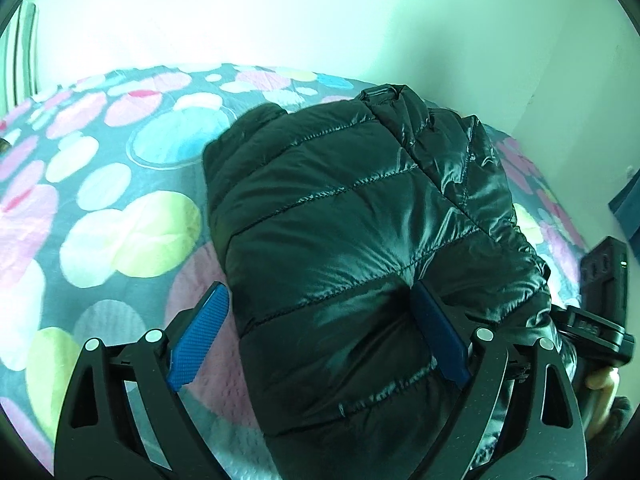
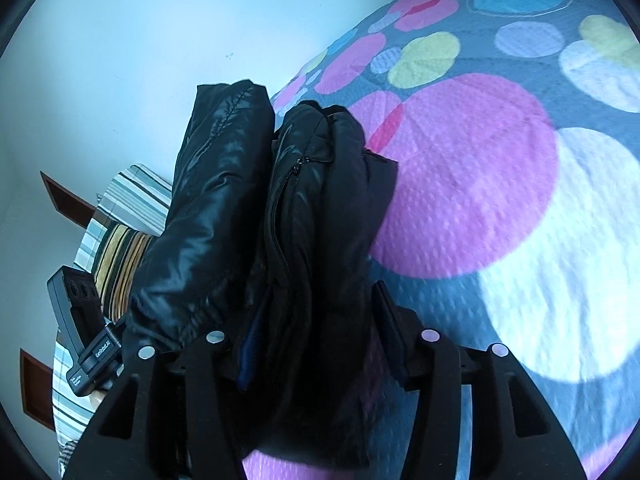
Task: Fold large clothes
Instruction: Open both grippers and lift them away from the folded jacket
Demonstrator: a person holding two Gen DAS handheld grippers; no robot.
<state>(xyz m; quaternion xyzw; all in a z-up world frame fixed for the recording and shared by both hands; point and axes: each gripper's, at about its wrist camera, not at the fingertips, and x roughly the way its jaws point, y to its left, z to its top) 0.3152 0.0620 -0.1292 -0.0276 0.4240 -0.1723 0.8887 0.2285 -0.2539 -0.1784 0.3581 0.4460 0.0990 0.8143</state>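
Note:
A shiny black puffer jacket [image 1: 360, 208] lies folded into a thick bundle on a bed. My left gripper [image 1: 320, 292] is open wide over its near end. The right blue pad [image 1: 438, 332] dents the fabric, while the left blue pad [image 1: 200, 336] stands just off the jacket's edge. In the right wrist view the jacket [image 2: 240, 208] shows its stacked layers and a zip. My right gripper [image 2: 320, 296] straddles that end, jaws open. Its left pad is mostly hidden by fabric, and its right finger [image 2: 390, 320] stands a little clear of the bundle.
The bedspread [image 1: 100, 200] is grey with large pink, yellow, blue and white circles. A pale wall [image 1: 320, 20] runs behind the bed. A striped pillow [image 2: 120, 240] lies beyond the jacket. The right gripper's body [image 1: 604, 280] shows beside the jacket, as does the left gripper's body [image 2: 80, 320].

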